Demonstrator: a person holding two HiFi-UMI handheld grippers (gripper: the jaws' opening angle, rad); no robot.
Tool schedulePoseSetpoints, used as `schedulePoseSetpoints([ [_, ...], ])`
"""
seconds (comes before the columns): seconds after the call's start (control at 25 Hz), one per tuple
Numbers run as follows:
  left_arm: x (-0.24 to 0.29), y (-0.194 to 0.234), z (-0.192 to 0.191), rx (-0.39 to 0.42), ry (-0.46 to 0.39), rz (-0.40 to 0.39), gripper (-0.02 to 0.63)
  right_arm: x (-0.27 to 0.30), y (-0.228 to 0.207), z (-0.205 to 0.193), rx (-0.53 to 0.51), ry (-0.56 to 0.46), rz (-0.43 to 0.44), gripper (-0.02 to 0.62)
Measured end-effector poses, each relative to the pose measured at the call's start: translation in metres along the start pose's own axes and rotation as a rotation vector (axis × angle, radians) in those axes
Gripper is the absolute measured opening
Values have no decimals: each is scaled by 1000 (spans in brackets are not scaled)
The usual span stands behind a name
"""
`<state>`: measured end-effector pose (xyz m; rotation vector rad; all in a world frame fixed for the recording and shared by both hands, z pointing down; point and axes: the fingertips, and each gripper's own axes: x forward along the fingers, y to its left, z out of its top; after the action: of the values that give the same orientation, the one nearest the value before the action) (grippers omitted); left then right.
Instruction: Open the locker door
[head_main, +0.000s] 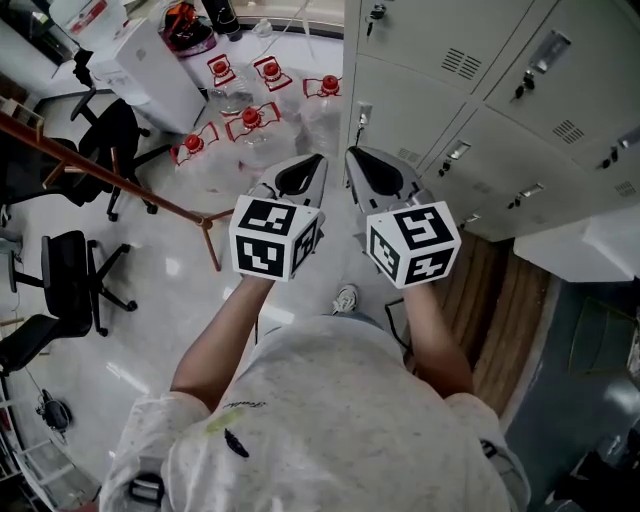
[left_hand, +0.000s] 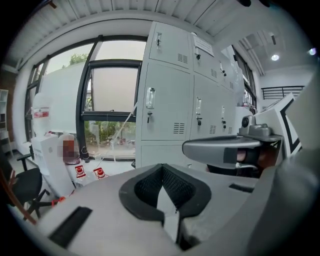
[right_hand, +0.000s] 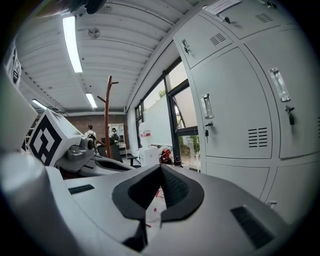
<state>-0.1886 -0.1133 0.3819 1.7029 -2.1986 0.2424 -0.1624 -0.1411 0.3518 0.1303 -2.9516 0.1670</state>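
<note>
Starting at the far left of the head view, two black swivel office chairs (head_main: 72, 285) stand on the glossy pale floor (head_main: 180, 330), and a brown wooden pole (head_main: 100, 165) cuts across in front of them, ending on splayed feet near the person's left arm. Beyond it sit a white boxy cabinet (head_main: 150, 65) and a cluster of clear plastic water jugs with red caps (head_main: 250, 118). The jugs are crowded at the foot of a large dark-framed window (left_hand: 110, 100) and reach right up to the left edge of the lockers. The left gripper (head_main: 312, 165), grey with a black-and-white marker cube, is held out over the floor just short of those jugs. Its own view shows the black pads (left_hand: 150, 187) met at the tip and empty. Just beside it, the right gripper (head_main: 358, 158) points the same way, its jaws likewise pressed together and empty, with the bottom corner of the lockers close ahead. The tall bank of pale grey metal lockers (head_main: 440, 90) fills the upper right, every door closed, each with a slim handle, a small key lock and a vent slot. Neither gripper touches a door. Open floor lies between the right gripper and the nearest doors, while the jugs block the floor ahead of the left one. Right of the person, a strip of brown wood flooring (head_main: 500, 300) runs along the locker base, and a white flat-topped surface (head_main: 590, 245) juts in at the far right.
</note>
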Motion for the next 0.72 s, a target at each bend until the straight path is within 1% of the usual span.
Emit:
schedulePoseSetpoints([
  [0.28,43,1,26,-8,-23,15,6,14,-38,12,-13,-8,22,-1],
  [0.48,59,4,42,-8,-43,28,6,18,-59,21,-18,-23,24,-2],
  [0.72,73,9,54,0,-52,19,6,24,-75,35,-22,-47,20,-2],
])
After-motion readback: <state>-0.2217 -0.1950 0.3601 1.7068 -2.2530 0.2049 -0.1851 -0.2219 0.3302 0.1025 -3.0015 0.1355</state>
